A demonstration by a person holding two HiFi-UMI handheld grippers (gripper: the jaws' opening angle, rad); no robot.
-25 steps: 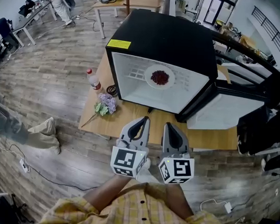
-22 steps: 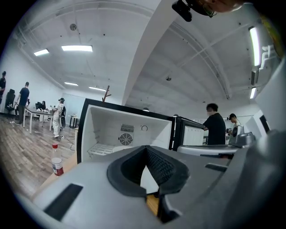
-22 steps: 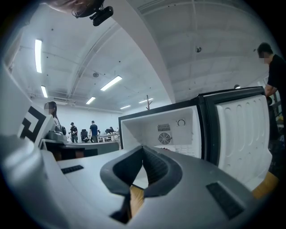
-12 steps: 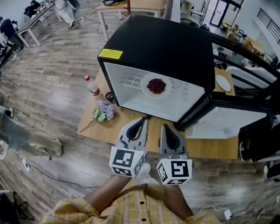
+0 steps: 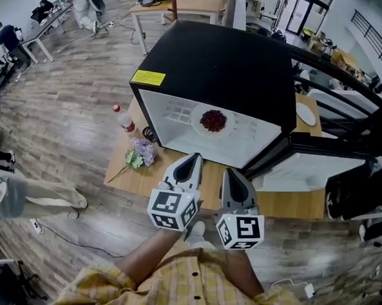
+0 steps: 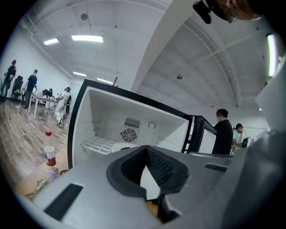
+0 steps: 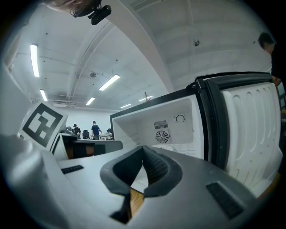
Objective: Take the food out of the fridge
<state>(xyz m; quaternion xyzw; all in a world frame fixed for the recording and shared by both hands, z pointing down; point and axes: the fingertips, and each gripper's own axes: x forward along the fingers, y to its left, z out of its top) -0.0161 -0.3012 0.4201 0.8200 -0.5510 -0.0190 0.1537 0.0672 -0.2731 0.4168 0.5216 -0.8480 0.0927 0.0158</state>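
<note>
Head view: mini fridge (image 5: 229, 61) sits on a wooden surface (image 5: 144, 175), door (image 5: 312, 169) swung open to the right. Plate of dark red food (image 5: 212, 120) is on the wire shelf inside, centre. Left gripper (image 5: 192, 159) and right gripper (image 5: 231, 175) are side by side near the front edge, both short of the opening and well apart from the plate. Step looks like the approach; nothing is picked up yet. Next move calls for spreading one pair of fingers and reaching level into the cavity for the plate rim. Bottle (image 5: 123, 119) and flowers (image 5: 141, 151) are left of the fridge.

Left gripper view: fingers (image 6: 161, 166) pressed together, nothing between them. Fridge cavity ahead, fan vent (image 6: 128, 135) on the back wall. The plate is mostly hidden behind the gripper body; only a pale sliver shows.

Right gripper view: fingers (image 7: 156, 169) pressed together too, empty. Open door fills the right side. Plate not visible here; food type is hard to make out in any view.
</note>
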